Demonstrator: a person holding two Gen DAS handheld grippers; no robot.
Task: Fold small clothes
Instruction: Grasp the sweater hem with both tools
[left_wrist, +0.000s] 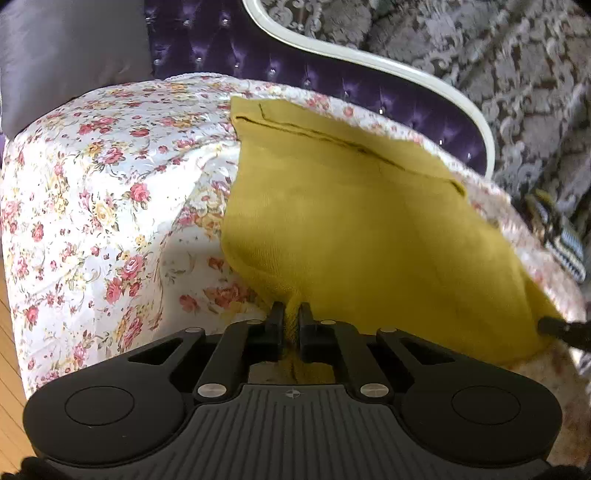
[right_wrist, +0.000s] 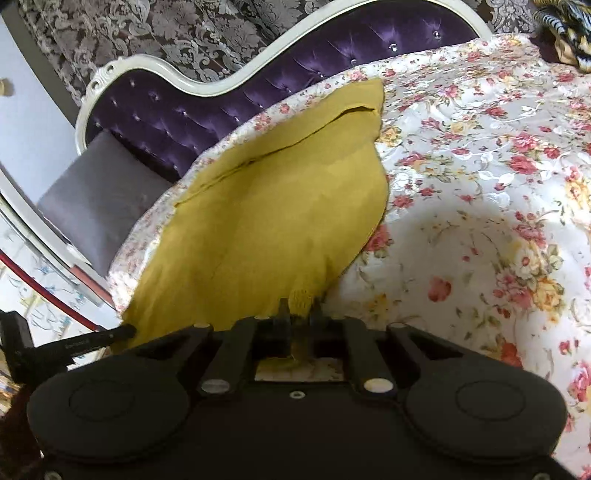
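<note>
We have the yellow cloth (left_wrist: 354, 221) spread on the floral bedspread (left_wrist: 110, 184), its far edge lying close under the purple headboard (left_wrist: 258, 48) and its near edge towards us. Starting at the left, our left tongs (left_wrist: 291, 314) are pinched together on the cloth's near left corner, a small pucker of fabric standing between the pads. Moving across, the middle of the cloth lies mostly flat, with a dark seam line running along the part nearest the headboard, and a layer there looks already doubled over, though we cannot tell how many layers lie beneath. At the right, our right tongs (right_wrist: 299, 314) are likewise clamped on the near right corner of the cloth (right_wrist: 266, 206), a nub of fabric bunched between the pads. So we judge the grasp for this fold is made and the fold itself not yet carried out: both near corners want lifting and bringing towards the headboard to meet the far edge. After that, a final fold and smoothing probably remain.
</note>
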